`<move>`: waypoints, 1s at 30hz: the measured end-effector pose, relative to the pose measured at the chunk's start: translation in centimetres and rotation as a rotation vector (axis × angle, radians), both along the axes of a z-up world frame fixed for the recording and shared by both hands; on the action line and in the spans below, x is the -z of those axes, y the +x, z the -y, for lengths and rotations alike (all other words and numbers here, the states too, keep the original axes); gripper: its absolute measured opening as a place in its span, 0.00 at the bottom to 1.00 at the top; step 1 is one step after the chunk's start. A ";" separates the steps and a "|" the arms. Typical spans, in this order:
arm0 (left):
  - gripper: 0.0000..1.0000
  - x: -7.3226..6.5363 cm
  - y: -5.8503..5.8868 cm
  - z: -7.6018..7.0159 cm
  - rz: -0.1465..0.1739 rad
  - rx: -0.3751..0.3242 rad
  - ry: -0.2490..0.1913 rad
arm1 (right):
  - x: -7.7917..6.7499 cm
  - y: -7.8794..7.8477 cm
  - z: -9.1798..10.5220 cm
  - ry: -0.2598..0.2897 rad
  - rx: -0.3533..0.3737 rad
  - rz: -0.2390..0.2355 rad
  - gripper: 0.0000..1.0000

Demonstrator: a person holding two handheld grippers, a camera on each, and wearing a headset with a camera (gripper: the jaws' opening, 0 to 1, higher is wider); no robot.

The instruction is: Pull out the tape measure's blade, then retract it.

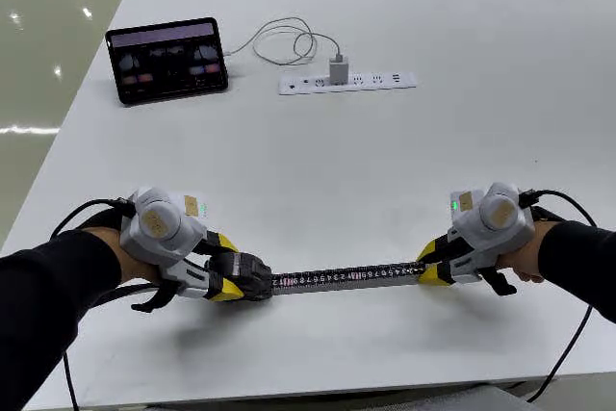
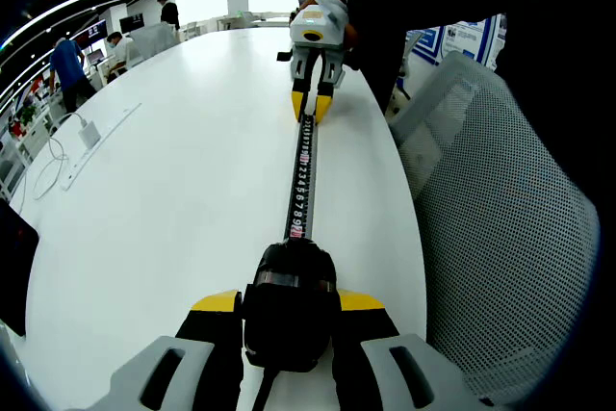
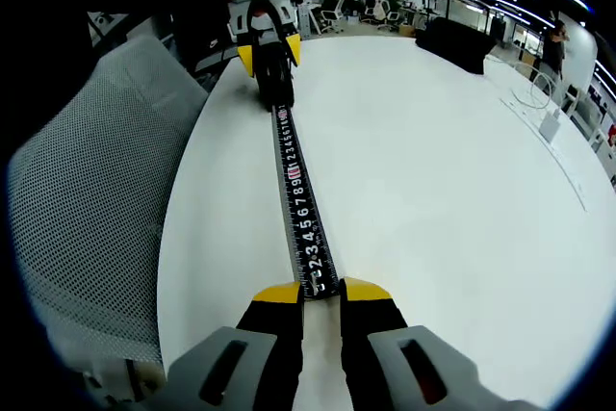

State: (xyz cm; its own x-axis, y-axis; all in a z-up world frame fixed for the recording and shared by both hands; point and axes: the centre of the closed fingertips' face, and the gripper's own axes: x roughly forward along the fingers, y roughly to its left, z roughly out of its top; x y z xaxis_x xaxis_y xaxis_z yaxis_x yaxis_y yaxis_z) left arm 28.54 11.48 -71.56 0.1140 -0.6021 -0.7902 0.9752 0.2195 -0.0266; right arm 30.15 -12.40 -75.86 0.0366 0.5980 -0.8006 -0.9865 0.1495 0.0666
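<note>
tape measure (image 2: 289,300), blade (image 3: 303,209) numbered 1–9

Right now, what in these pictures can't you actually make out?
- End of the blade: right gripper view, its very tip is covered by the right tongs pinching it.
- Sides of the case: left gripper view, covered by the left tongs clamped on it.
- Tablet screen: head view, too small and dark to read.
- Blade numbers: head view, too small to read.
</note>
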 end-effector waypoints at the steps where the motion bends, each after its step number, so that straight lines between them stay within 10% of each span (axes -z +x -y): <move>1: 0.31 0.0 0.0 0.0 0.000 0.000 0.000 | 0.0 0.0 0.1 0.000 0.001 -0.001 0.09; 30: 0.31 -0.1 -0.1 0.1 0.002 -0.004 -0.001 | -0.1 -0.1 0.7 -0.005 0.018 -0.005 0.09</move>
State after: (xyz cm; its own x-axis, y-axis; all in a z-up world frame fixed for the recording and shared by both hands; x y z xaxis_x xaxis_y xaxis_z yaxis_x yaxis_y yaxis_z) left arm 28.45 11.42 -71.46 0.1174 -0.6022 -0.7897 0.9745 0.2230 -0.0251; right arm 30.07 -13.15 -75.75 0.0435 0.5932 -0.8039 -0.9833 0.1677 0.0705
